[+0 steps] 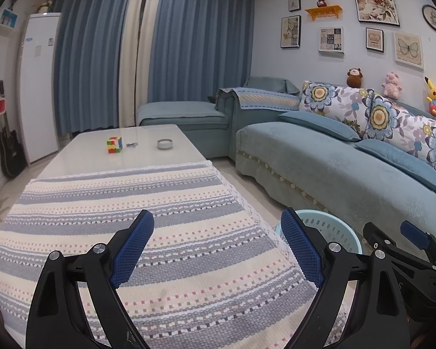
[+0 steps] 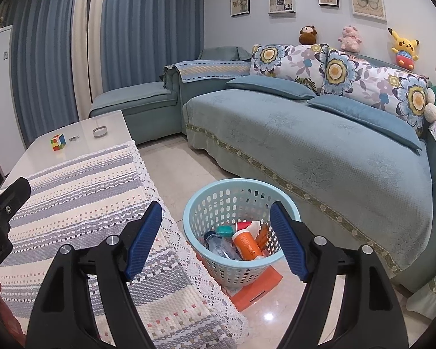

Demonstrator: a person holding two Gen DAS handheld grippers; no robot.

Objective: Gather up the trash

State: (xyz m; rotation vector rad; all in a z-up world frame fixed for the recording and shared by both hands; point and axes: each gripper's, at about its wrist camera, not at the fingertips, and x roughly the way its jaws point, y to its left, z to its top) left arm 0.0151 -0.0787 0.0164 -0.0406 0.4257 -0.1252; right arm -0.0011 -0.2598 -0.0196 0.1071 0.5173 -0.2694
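Note:
A light blue perforated trash basket [image 2: 194, 212] stands on the floor between the table and the sofa; it also shows in the left wrist view [image 1: 328, 226]. Inside it lie an orange bottle [image 2: 247, 244], a clear plastic bottle [image 2: 218, 244] and other trash. My right gripper [image 2: 216, 238] is open and empty, hovering above the basket. My left gripper [image 1: 218, 247] is open and empty above the striped tablecloth [image 1: 125, 212]. The right gripper also shows in the left wrist view [image 1: 404, 241] at the right edge.
On the white table [image 1: 148, 136] sit a colour cube [image 1: 114, 144], a small metal item [image 1: 132, 144] and a grey ring-shaped dish [image 1: 165, 144]. A blue sofa [image 2: 319, 145] with floral cushions stands on the right. An orange flat item [image 2: 255, 290] lies under the basket.

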